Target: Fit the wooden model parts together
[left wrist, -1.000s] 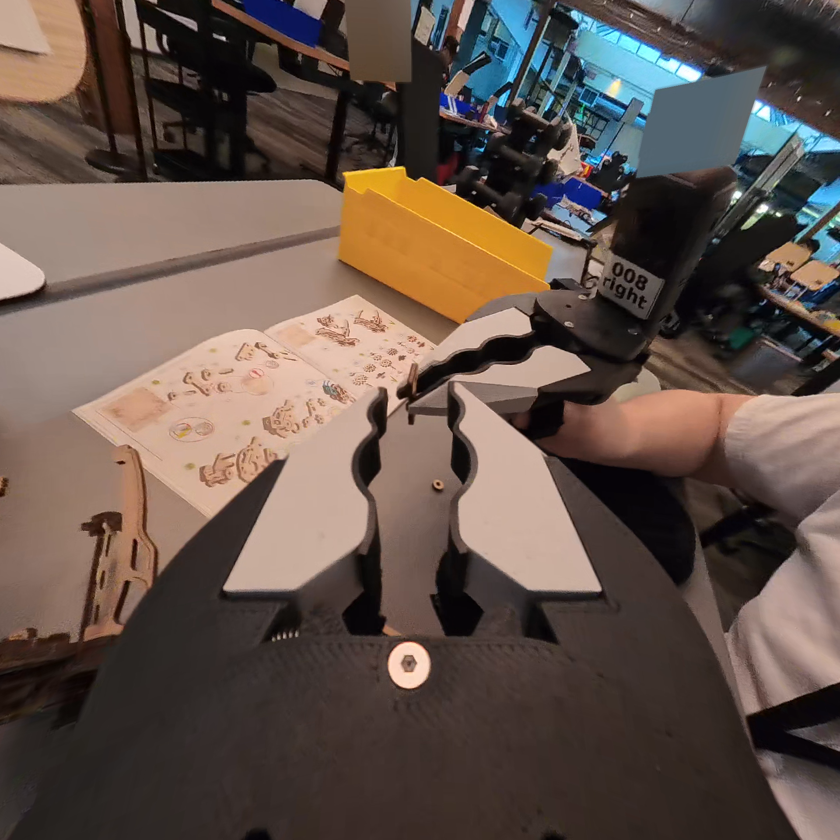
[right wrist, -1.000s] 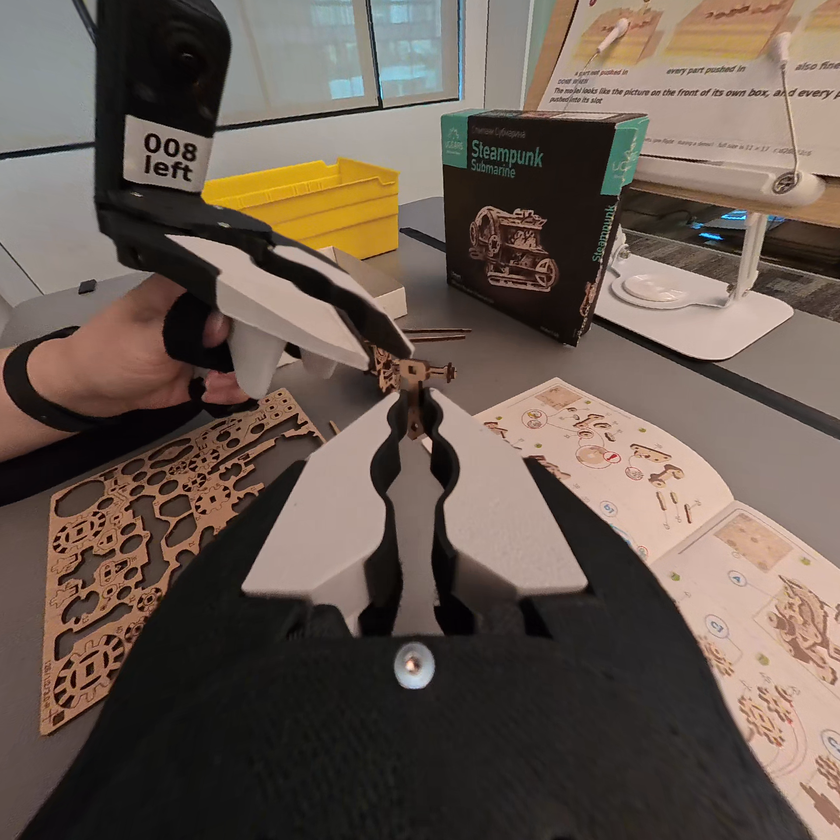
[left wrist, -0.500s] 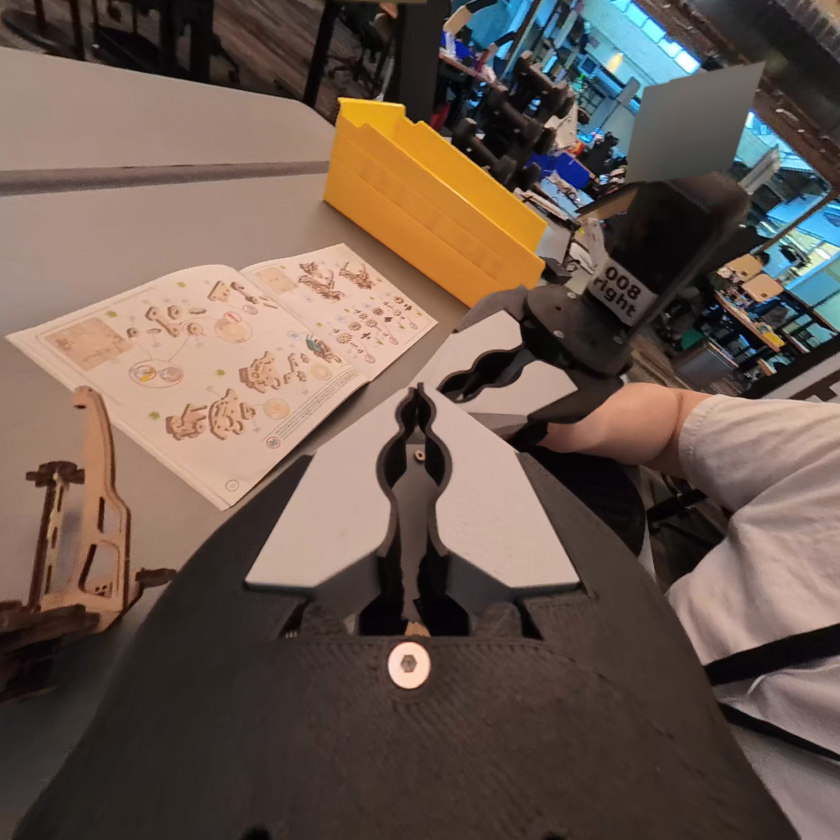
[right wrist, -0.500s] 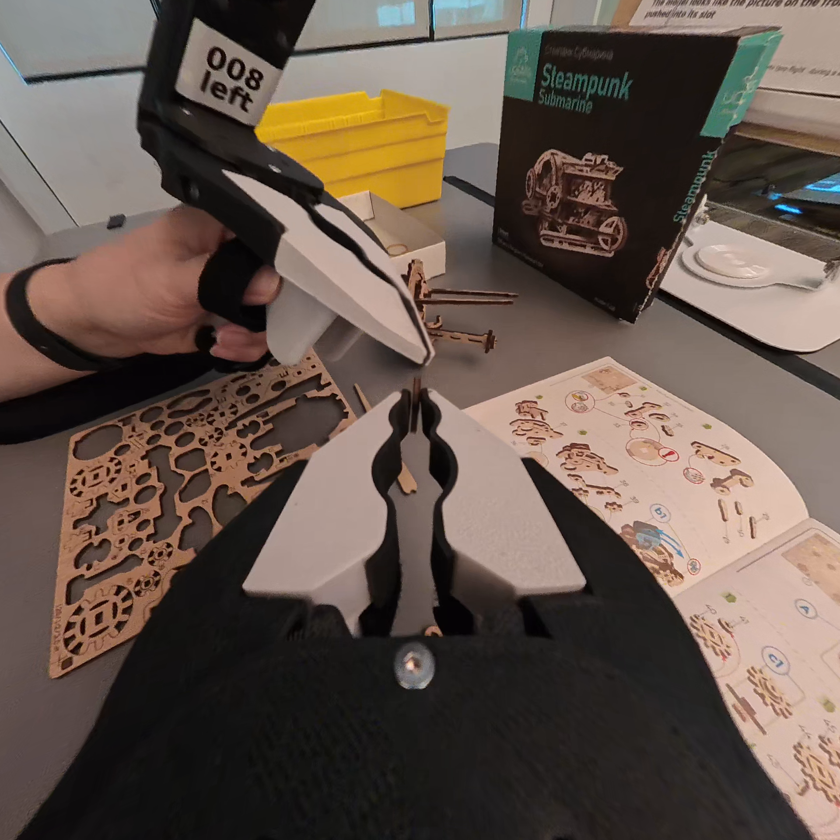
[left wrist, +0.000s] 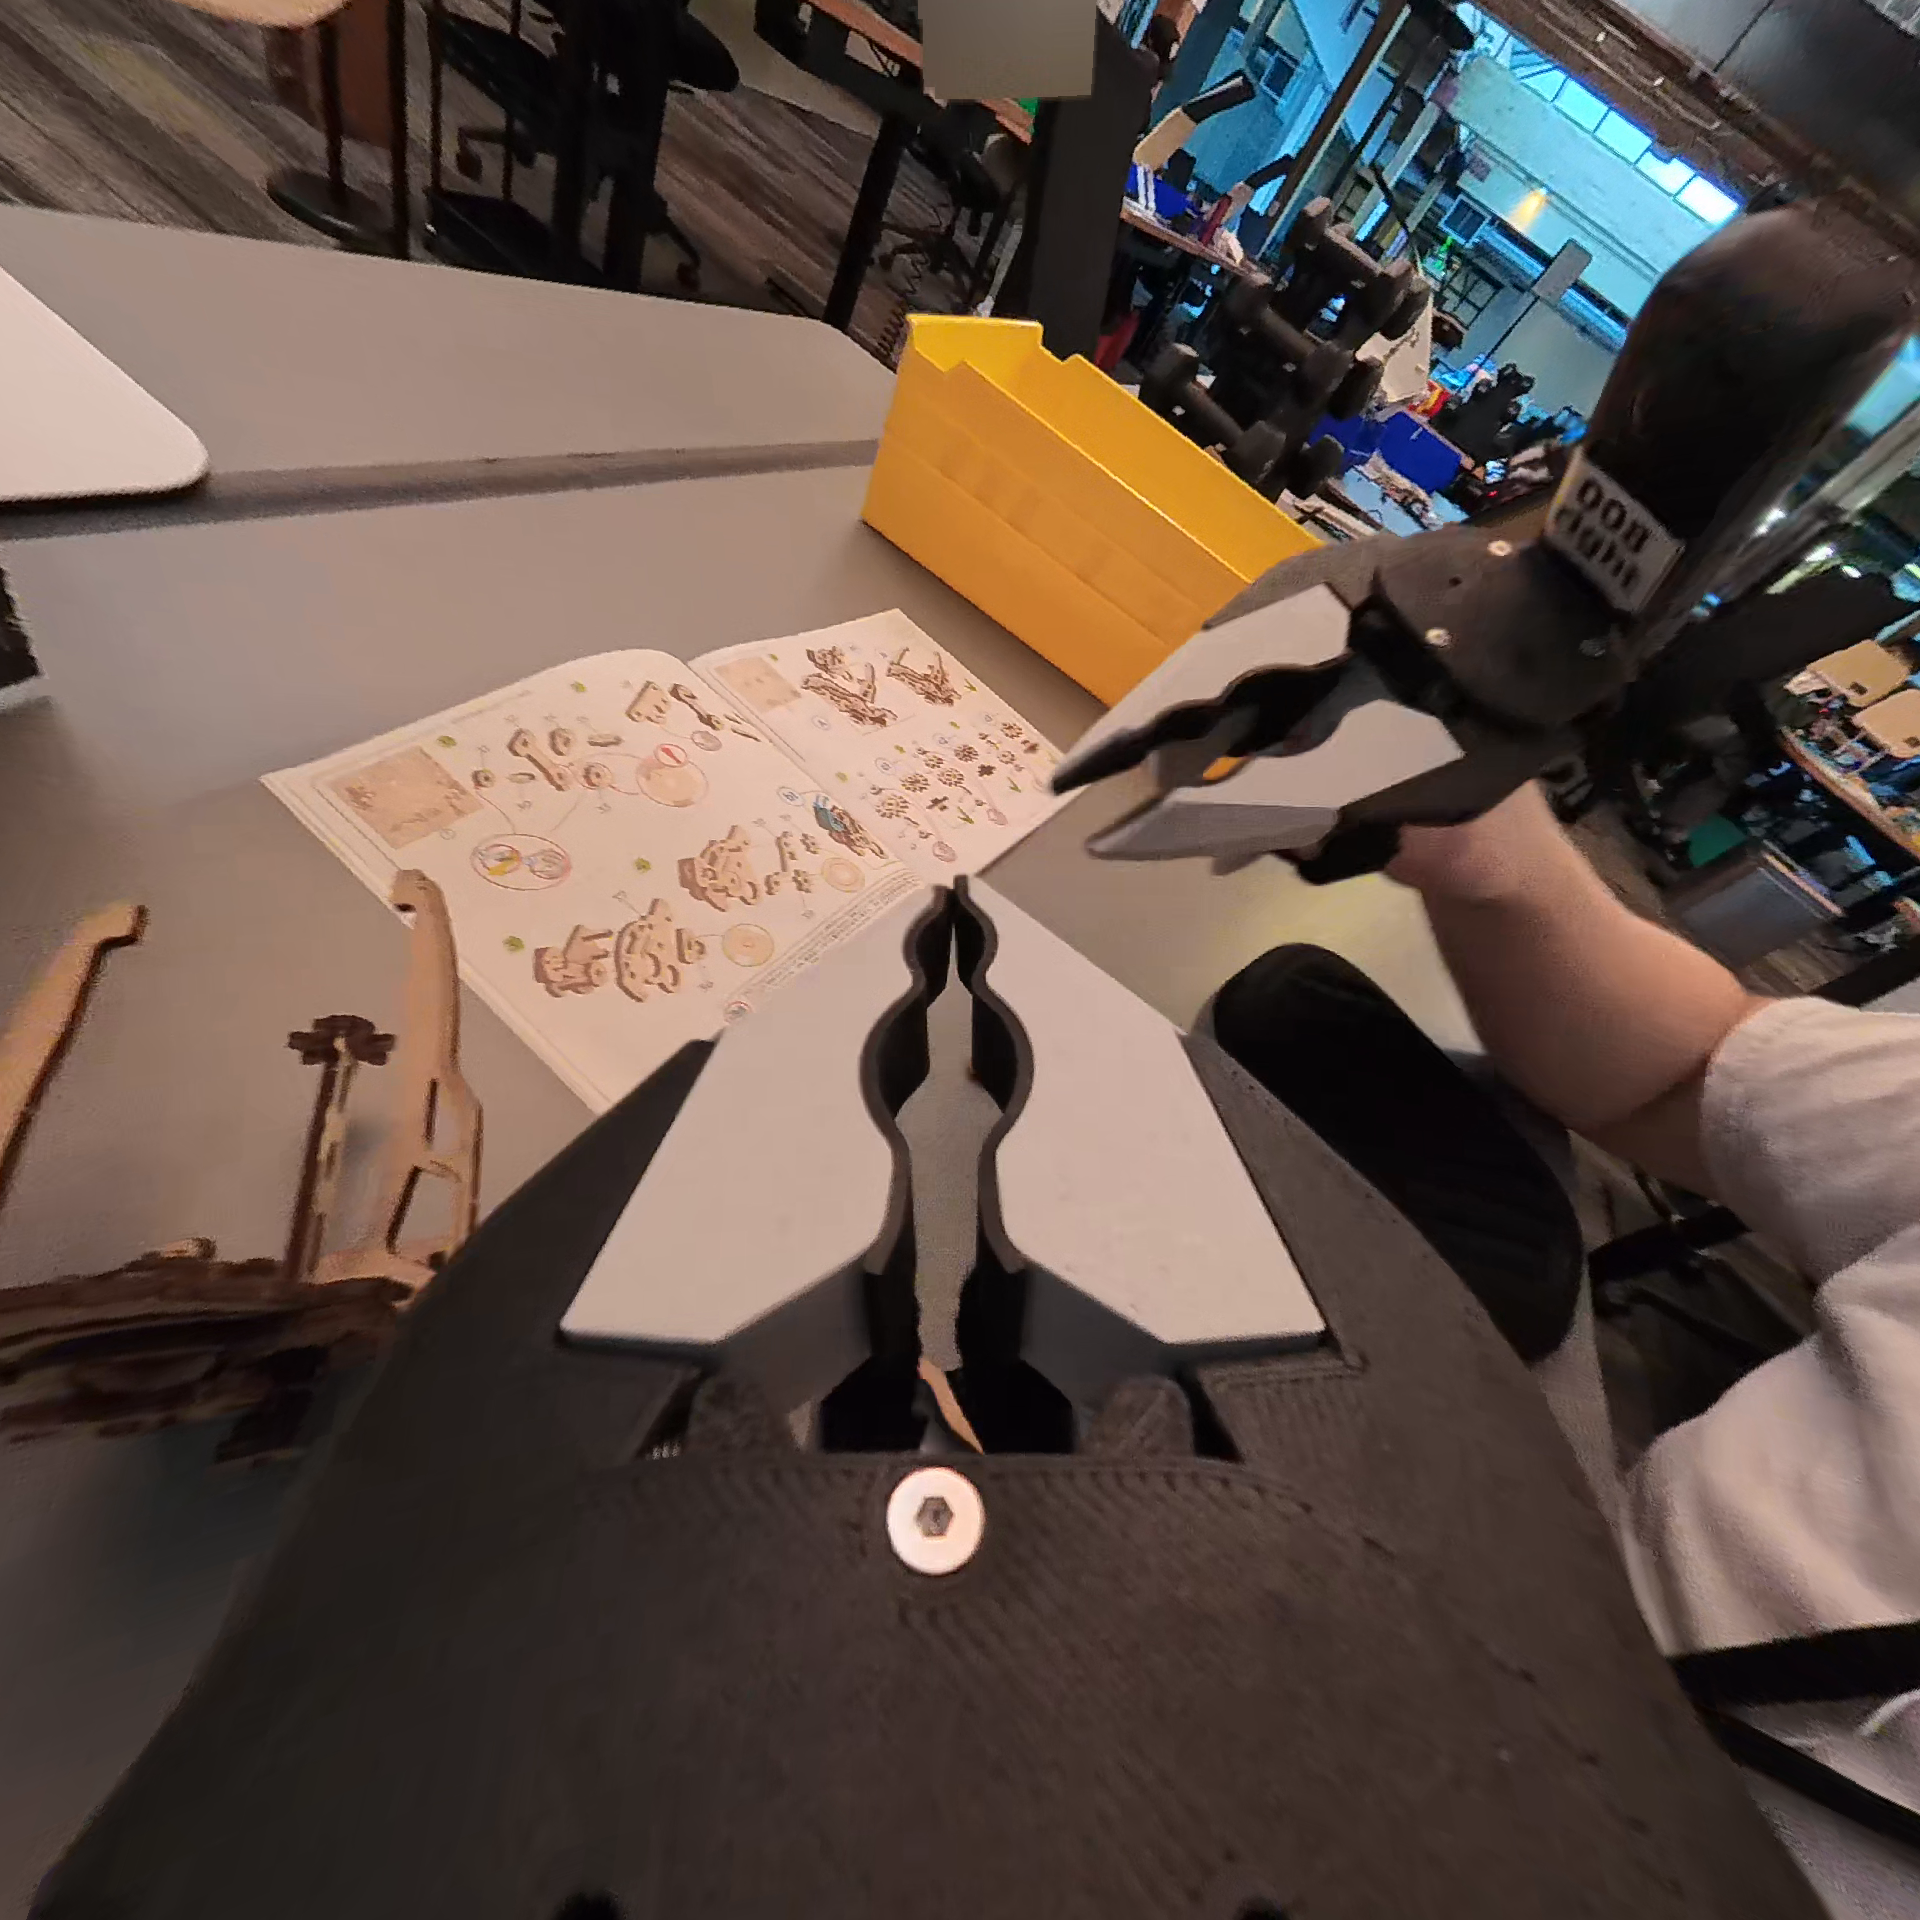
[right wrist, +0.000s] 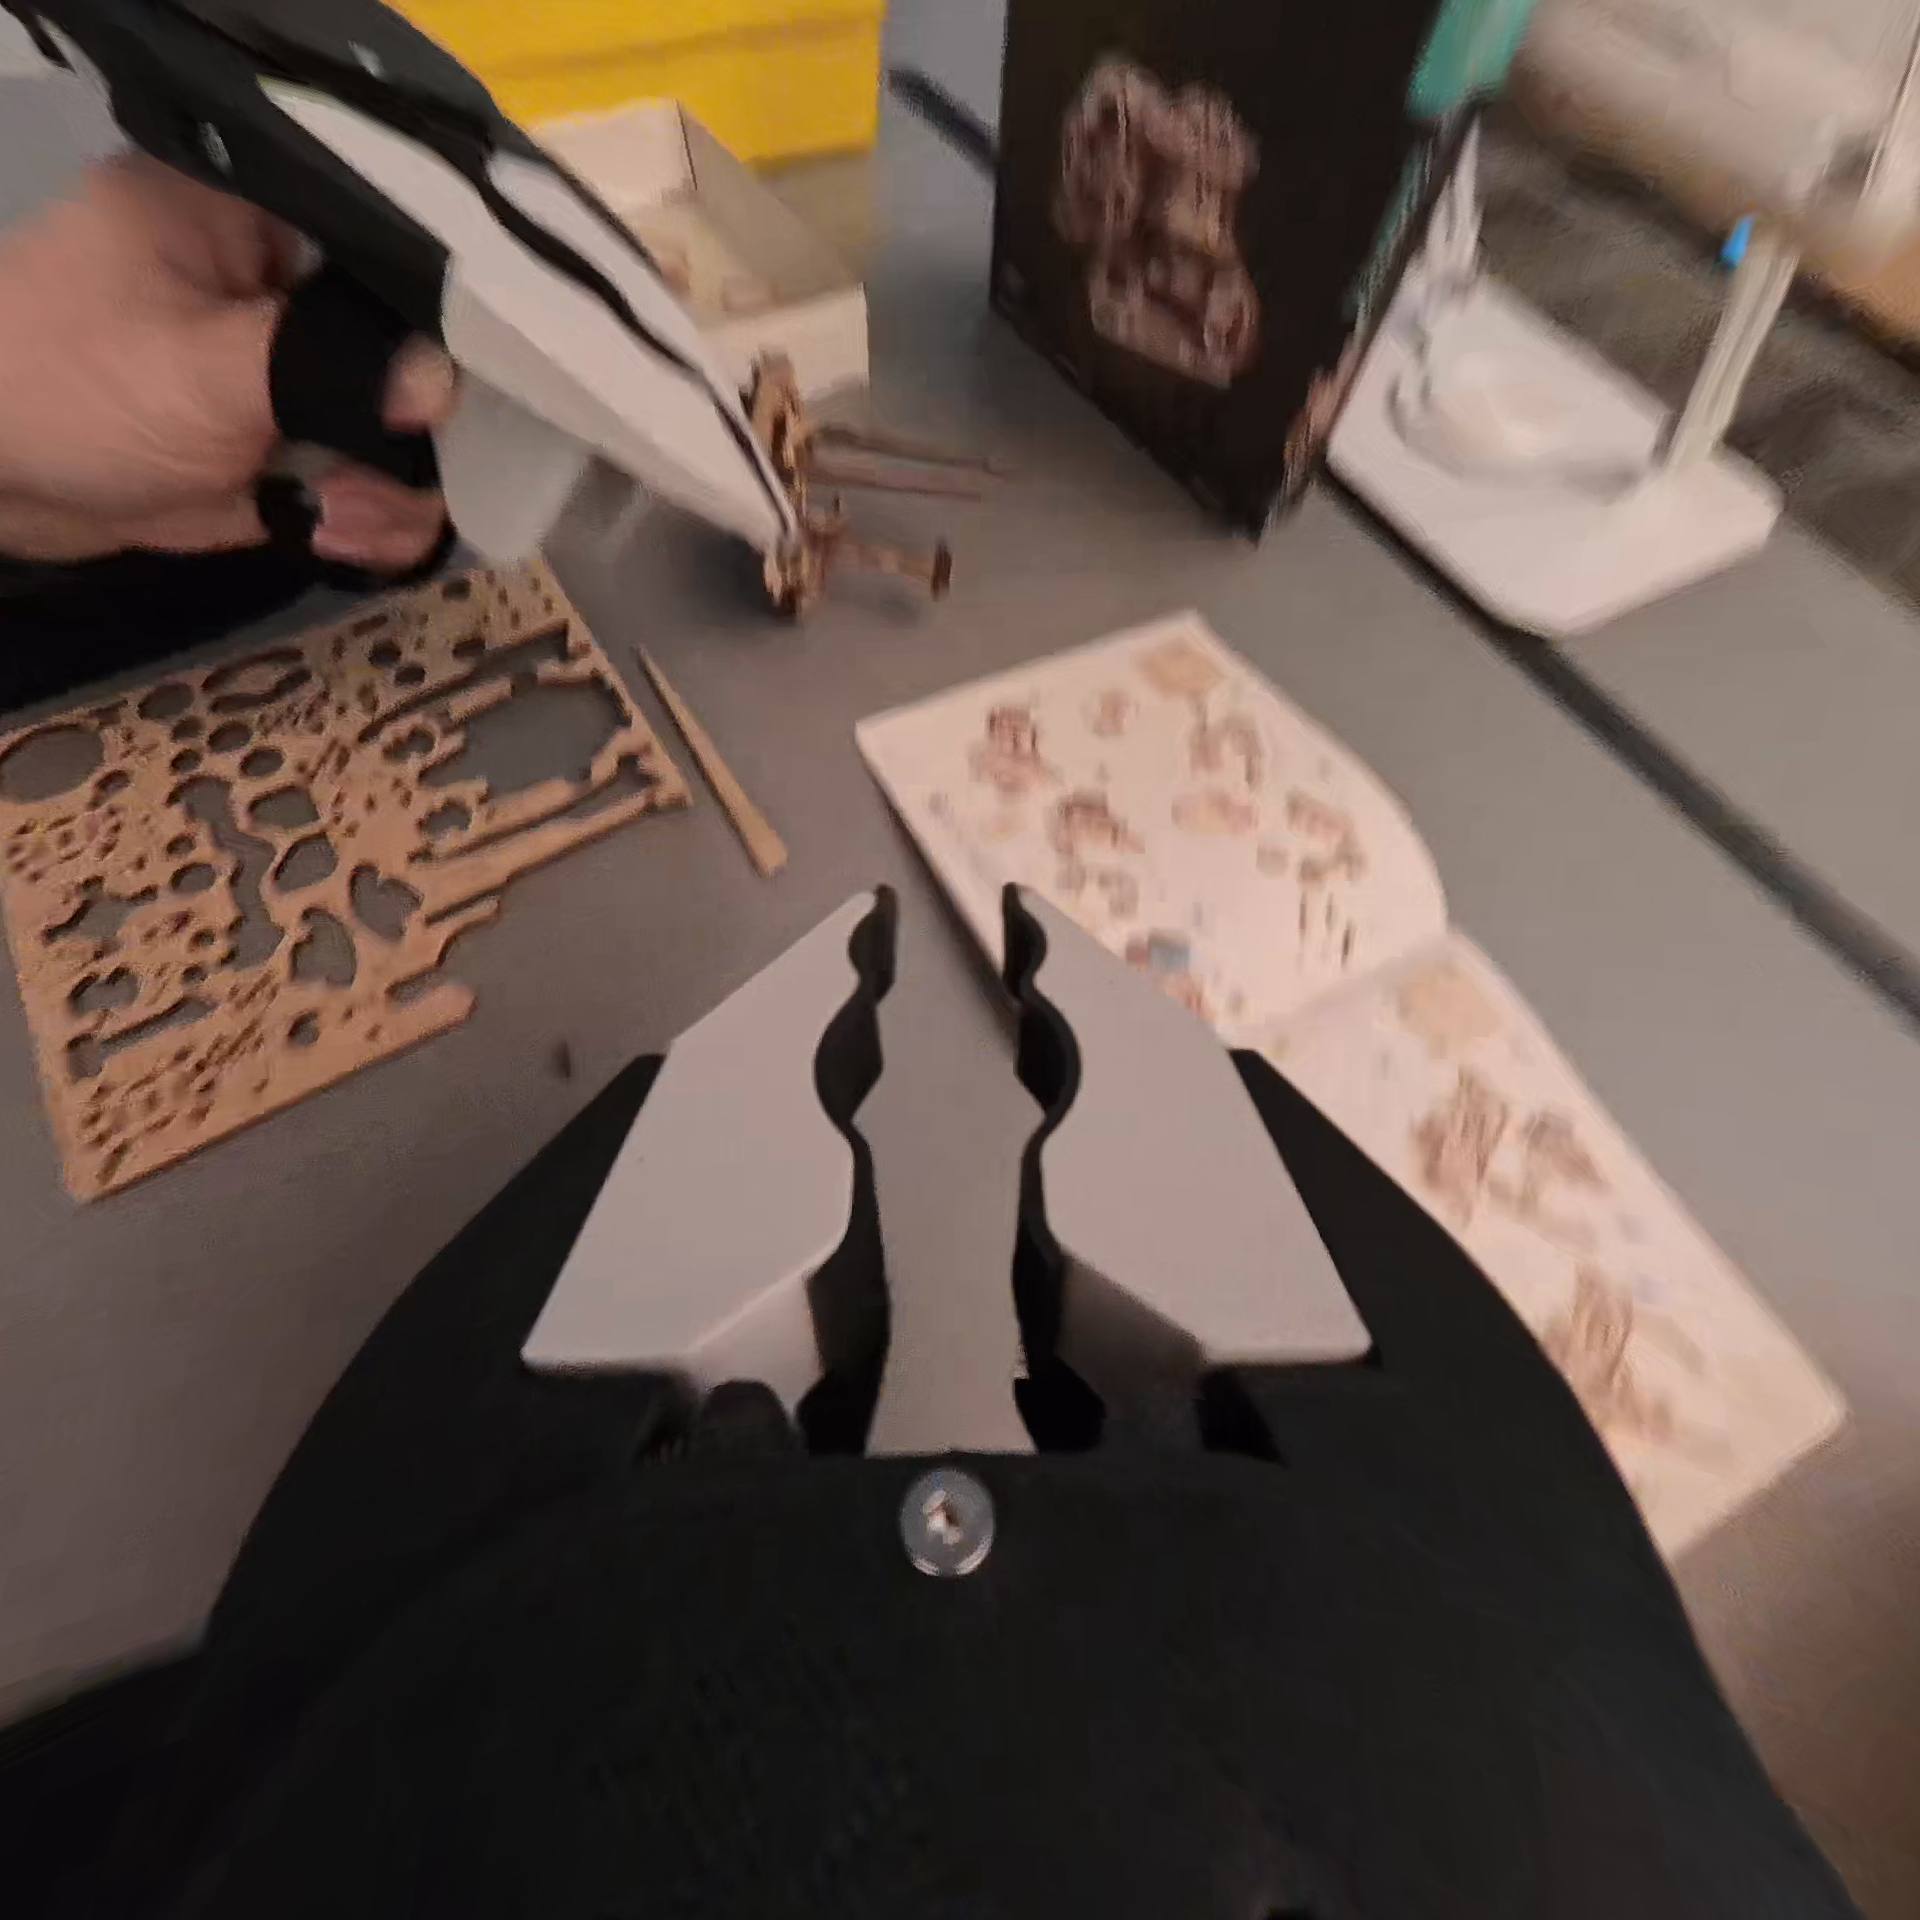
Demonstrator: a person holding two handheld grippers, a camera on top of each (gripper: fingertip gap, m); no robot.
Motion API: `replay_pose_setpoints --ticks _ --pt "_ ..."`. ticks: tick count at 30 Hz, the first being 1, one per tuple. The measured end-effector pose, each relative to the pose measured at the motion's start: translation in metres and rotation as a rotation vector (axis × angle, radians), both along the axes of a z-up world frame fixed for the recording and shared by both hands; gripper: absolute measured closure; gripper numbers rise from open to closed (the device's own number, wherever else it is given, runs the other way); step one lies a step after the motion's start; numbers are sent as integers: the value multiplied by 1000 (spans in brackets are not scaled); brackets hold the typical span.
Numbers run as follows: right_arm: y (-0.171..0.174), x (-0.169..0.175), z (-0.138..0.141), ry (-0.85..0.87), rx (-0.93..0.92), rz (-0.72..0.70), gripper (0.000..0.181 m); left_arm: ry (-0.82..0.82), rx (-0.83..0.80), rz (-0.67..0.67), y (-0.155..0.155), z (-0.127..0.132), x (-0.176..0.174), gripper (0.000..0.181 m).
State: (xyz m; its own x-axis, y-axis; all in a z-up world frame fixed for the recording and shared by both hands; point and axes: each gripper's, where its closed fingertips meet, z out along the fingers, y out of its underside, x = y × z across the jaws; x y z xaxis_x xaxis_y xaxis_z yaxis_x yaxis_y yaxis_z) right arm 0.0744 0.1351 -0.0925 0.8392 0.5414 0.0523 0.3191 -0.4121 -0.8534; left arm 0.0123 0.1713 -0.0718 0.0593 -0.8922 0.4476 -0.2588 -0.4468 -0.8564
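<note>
My left gripper [left wrist: 952, 891] is shut, and nothing shows between its tips. In the right wrist view it [right wrist: 781, 525] points down at a small part-built wooden assembly [right wrist: 805, 488] on the grey table; blur hides whether they touch. That assembly also lies at the left of the left wrist view [left wrist: 421, 1049]. My right gripper [right wrist: 940, 909] is open and empty, held above the table near the instruction booklet [right wrist: 1299, 987]. It shows at the right of the left wrist view [left wrist: 1081, 805], jaws slightly apart. A punched-out wooden sheet [right wrist: 281, 852] lies to the left.
A thin wooden stick [right wrist: 712, 764] lies beside the sheet. A yellow bin [left wrist: 1060, 520], a black model box [right wrist: 1174, 260], a small white box [right wrist: 727, 208] and a white lamp base [right wrist: 1538, 499] stand at the back. A tiny dark speck [right wrist: 564, 1058] lies on the table. About 8 cm separates my left fingertips from my right.
My right gripper was shut on a thin wooden piece and is now open and empty, pulled back. My left gripper closed and swung toward the wooden assembly.
</note>
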Motion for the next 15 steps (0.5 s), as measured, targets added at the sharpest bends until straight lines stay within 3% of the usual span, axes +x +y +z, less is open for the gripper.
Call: replay_pose_setpoints --ticks 1,4,7,13,15 --pt "-13 7 -8 25 -60 -13 159 6 6 8 2 -1 0 181" --pt "-43 -8 -37 132 -107 45 157 -4 -27 -12 -1 -2 3 181" --pt "-46 -12 -69 14 -166 60 149 -1 -37 -24 -4 -4 5 181" --pt "-34 -15 -83 -142 -154 89 152 -19 -22 -29 -6 2 4 181" --pt "-33 -17 -84 -143 -151 109 167 -26 -18 -53 -8 3 4 181"
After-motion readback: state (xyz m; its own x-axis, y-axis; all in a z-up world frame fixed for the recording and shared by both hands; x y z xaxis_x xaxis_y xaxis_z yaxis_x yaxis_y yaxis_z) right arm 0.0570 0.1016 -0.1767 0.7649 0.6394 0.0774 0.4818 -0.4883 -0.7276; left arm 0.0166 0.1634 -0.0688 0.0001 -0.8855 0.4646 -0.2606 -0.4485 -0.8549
